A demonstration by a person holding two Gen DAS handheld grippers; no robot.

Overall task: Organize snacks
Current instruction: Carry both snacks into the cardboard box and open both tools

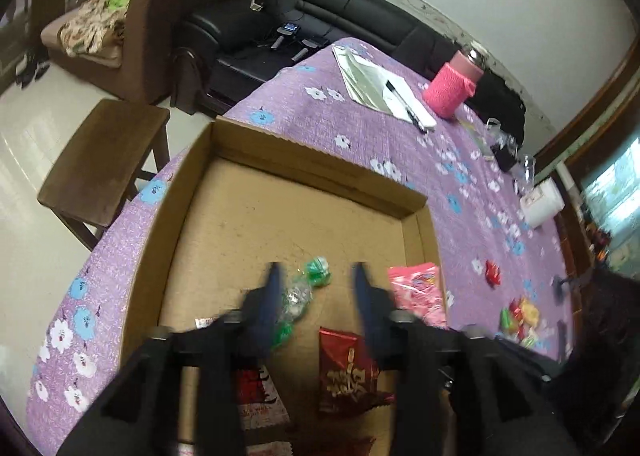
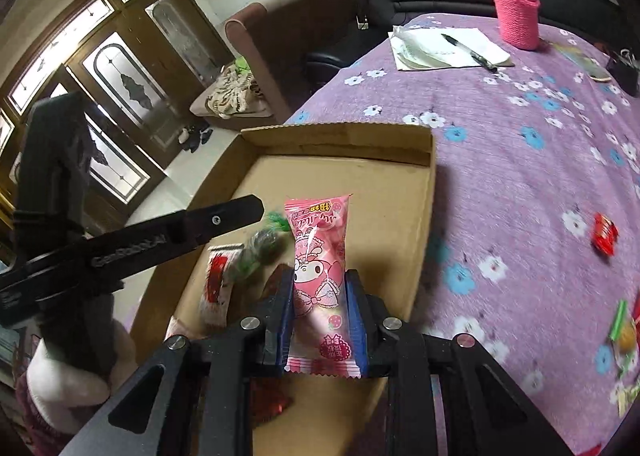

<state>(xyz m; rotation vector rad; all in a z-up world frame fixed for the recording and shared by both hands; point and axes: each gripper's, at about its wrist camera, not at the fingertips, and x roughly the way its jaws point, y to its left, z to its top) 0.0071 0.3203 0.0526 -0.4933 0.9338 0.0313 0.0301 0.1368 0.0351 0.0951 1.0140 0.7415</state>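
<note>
Snacks lie in a shallow cardboard box (image 1: 224,192) on the purple flowered tablecloth (image 1: 400,160). Over the box, the right gripper (image 2: 320,288) clamps a pink packet (image 2: 320,256). The left gripper (image 1: 316,280) hangs unclenched; a green-ended candy (image 1: 304,288) sits blurred, seemingly loose, between its fingers.
</note>
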